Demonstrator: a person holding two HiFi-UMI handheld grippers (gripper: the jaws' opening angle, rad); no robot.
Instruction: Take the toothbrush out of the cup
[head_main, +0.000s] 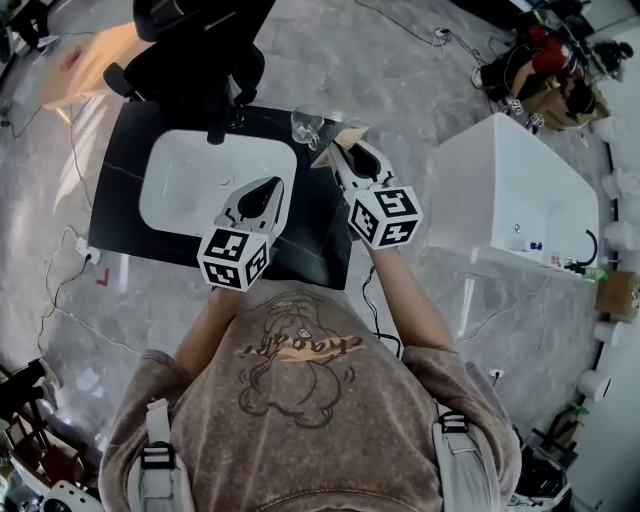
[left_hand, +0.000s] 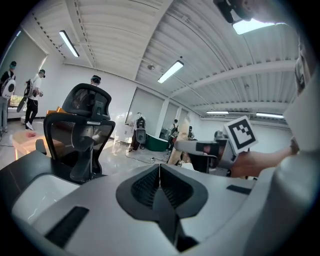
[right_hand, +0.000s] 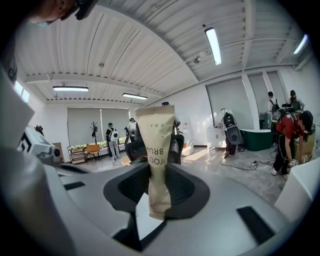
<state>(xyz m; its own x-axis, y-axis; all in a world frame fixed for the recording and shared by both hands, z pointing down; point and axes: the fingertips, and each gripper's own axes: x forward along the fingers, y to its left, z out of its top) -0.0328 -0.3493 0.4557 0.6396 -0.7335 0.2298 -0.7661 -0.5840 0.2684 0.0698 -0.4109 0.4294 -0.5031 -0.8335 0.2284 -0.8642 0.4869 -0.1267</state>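
The toothbrush (right_hand: 156, 160) is in a tan paper wrapper with print on it and stands upright between my right gripper's (right_hand: 152, 197) jaws, which are shut on its lower part. In the head view my right gripper (head_main: 336, 152) holds the toothbrush (head_main: 338, 138) above the counter's back right corner, just right of the clear glass cup (head_main: 304, 125) and outside it. My left gripper (head_main: 276, 186) hovers over the right side of the white sink (head_main: 170, 185). Its jaws meet, with nothing between them (left_hand: 159, 172).
The sink sits in a black counter (head_main: 118, 205) with a dark faucet (head_main: 215, 128) at its back. A black office chair (head_main: 195, 50) stands behind the counter. A white bathtub (head_main: 510, 190) is to the right. Cables run over the grey floor, and people stand far off.
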